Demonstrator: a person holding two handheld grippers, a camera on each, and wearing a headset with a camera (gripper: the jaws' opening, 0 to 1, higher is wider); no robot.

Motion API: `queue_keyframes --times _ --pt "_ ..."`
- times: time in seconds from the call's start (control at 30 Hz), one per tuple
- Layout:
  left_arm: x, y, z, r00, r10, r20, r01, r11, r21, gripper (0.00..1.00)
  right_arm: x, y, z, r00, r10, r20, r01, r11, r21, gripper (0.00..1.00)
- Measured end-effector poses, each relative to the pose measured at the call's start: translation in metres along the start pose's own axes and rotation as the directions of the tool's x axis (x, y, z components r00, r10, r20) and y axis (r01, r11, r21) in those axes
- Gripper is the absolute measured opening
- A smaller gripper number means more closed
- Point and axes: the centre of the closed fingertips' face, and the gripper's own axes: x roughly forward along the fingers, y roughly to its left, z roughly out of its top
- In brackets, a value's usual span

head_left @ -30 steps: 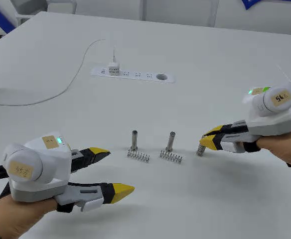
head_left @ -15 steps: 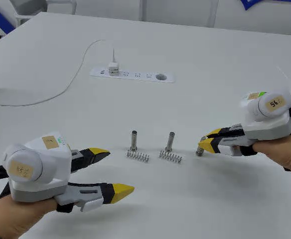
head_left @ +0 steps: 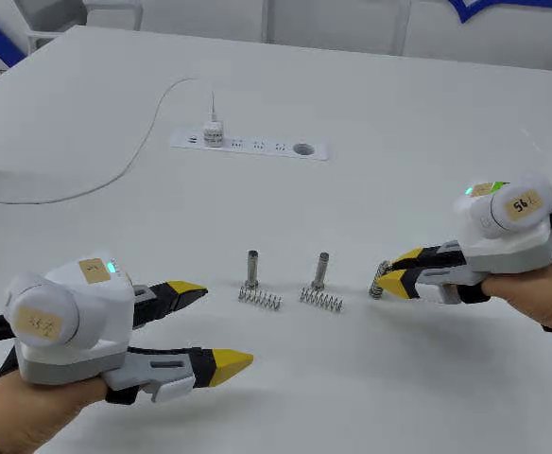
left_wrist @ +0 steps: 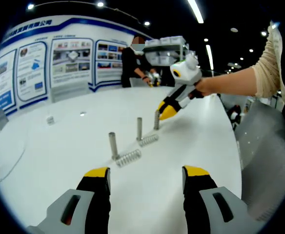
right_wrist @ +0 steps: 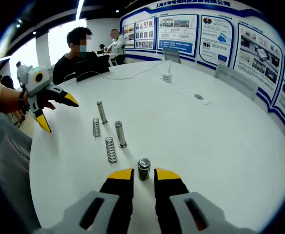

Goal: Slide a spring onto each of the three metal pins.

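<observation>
The right gripper (head_left: 395, 271) is sitting at 3 o'clock of the pin row, its claw drawn nearly together around the far-right pin (right_wrist: 143, 165), which is already wearing a spring; whether the tips are actually pinching it cannot be told. The risk is lying here: backing off with the tips dragging could be tipping that pin, which seems to be standing free, or lifting the spring back off. Spreading first and leaving toward 3 o'clock looks safer. The two bare pins (head_left: 251, 267) (head_left: 320, 270) are standing at its 9 o'clock, each with a loose spring (head_left: 260, 299) (head_left: 321, 301) lying just at its 6 o'clock, so a careless sweep could be rolling the springs or knocking a pin. The left gripper (head_left: 219, 322), claw spread wide and holding nothing, is hovering at 8 o'clock of the row, well apart. The table (head_left: 352, 397) is offering open room at 6 o'clock and to both sides. The power strip (head_left: 250, 146) and its cable (head_left: 134, 161) are lying well off at 12 o'clock, and no table edge is crowding the work.
</observation>
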Motion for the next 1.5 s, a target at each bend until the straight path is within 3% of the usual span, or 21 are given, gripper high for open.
queue_keyframes --times 0.37,0.73,1.5 --pt "0.001 -0.002 0.003 1.0000 0.000 0.003 0.000 1.000 0.006 0.60 -0.005 0.007 -0.007 0.9999 0.007 -0.009 -0.007 1.000 -0.004 0.17" --pt "-0.001 -0.003 0.003 1.0000 0.003 0.000 -0.003 1.000 0.010 0.60 -0.001 0.028 -0.014 0.9988 0.045 -0.016 -0.046 0.999 -0.011 0.17" --pt "-0.002 -0.003 0.007 0.9999 0.010 0.005 -0.010 1.000 0.015 0.59 0.022 0.051 0.005 0.9946 0.103 -0.012 -0.104 0.992 -0.075 0.17"
